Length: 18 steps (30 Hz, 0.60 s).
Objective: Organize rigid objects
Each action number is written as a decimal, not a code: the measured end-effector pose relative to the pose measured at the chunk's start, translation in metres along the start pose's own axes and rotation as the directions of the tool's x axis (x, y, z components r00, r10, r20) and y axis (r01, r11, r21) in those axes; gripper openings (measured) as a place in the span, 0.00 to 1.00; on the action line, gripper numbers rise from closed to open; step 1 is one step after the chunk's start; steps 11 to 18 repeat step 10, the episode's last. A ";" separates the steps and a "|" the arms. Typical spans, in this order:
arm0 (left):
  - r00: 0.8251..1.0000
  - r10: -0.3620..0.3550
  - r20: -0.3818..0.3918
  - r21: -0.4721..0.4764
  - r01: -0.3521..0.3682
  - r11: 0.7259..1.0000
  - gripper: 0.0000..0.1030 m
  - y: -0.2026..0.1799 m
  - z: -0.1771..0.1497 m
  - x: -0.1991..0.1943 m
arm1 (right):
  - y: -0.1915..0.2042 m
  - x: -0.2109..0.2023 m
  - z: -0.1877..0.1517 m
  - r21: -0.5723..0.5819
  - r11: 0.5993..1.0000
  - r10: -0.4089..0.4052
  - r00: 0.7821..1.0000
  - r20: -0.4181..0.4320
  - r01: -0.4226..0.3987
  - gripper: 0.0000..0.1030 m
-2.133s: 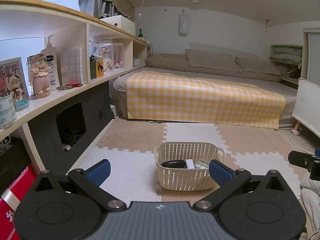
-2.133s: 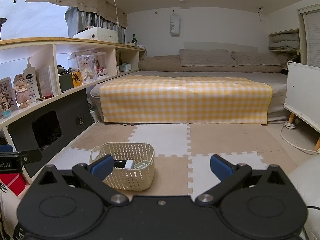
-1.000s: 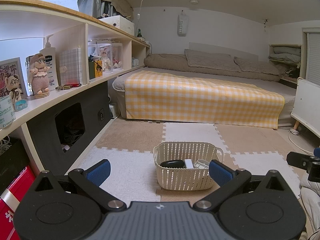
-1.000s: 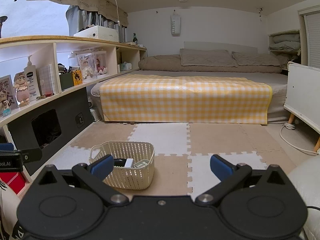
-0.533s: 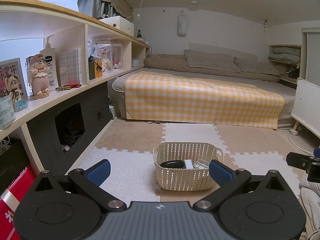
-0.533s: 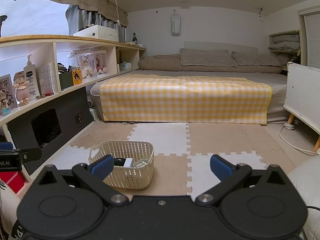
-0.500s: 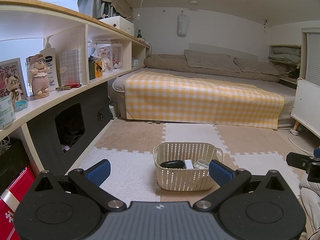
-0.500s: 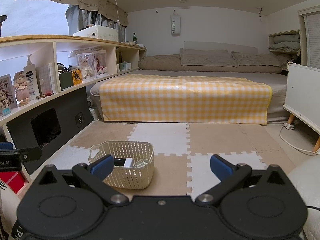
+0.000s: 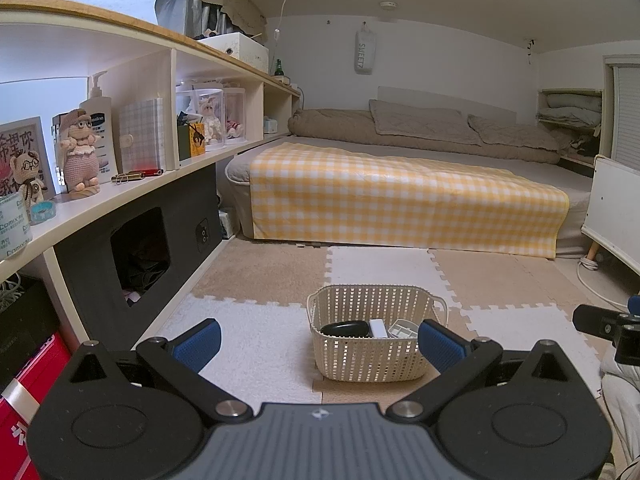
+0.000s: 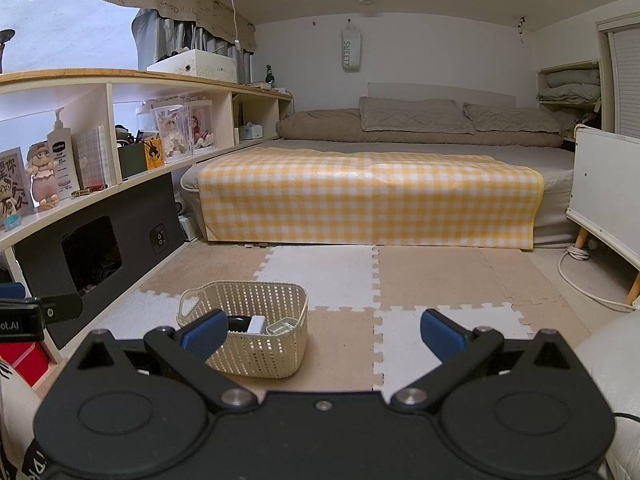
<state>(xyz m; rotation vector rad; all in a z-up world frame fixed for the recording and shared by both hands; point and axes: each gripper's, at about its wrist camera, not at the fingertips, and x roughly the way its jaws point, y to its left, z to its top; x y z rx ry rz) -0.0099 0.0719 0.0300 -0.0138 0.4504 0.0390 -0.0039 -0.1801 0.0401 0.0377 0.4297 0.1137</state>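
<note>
Basket (image 9: 372,354): cream, perforated plastic, looped side handles; set on the foam floor mat (image 9: 256,336) before the bed (image 9: 404,200). Contents seen: black oval item (image 9: 345,328), white block (image 9: 378,328), pale grey tray-like piece (image 9: 402,328). Left tool (image 9: 318,340) and right tool (image 10: 323,330): blue pads held spread, nothing gripped.

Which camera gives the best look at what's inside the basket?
The left wrist view: the basket sits centred, its black item unobstructed. In the right wrist view, the basket is off to the left, partly hidden by a fingertip.
</note>
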 end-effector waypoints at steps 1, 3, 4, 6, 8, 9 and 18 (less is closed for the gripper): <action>1.000 0.000 0.000 0.000 0.000 1.000 1.00 0.000 0.000 0.000 | 0.000 0.000 0.000 0.000 1.000 0.000 1.000 0.000 0.000 1.00; 1.000 -0.001 0.000 0.000 0.001 1.000 1.00 0.000 0.000 0.000 | 0.000 0.000 0.000 0.000 1.000 0.000 1.000 0.000 0.000 1.00; 1.000 0.000 0.000 0.001 0.000 1.000 1.00 0.000 0.000 0.000 | 0.000 0.000 0.000 0.000 1.000 0.000 1.000 0.000 0.000 1.00; 1.000 -0.001 0.001 0.002 0.001 1.000 1.00 0.000 0.000 0.000 | 0.000 0.000 0.000 0.000 1.000 0.001 1.000 0.000 -0.001 1.00; 1.000 0.000 0.001 0.002 0.000 1.000 1.00 0.000 0.000 0.000 | 0.000 0.000 0.000 -0.001 1.000 0.001 1.000 0.000 -0.001 1.00; 1.000 0.000 0.001 0.002 0.000 1.000 1.00 -0.001 0.000 0.000 | 0.000 0.000 0.000 -0.001 1.000 0.001 1.000 0.000 -0.001 1.00; 1.000 0.001 0.001 0.002 -0.001 1.000 1.00 -0.001 0.000 0.000 | 0.000 0.000 0.000 -0.001 1.000 0.001 1.000 0.000 -0.001 1.00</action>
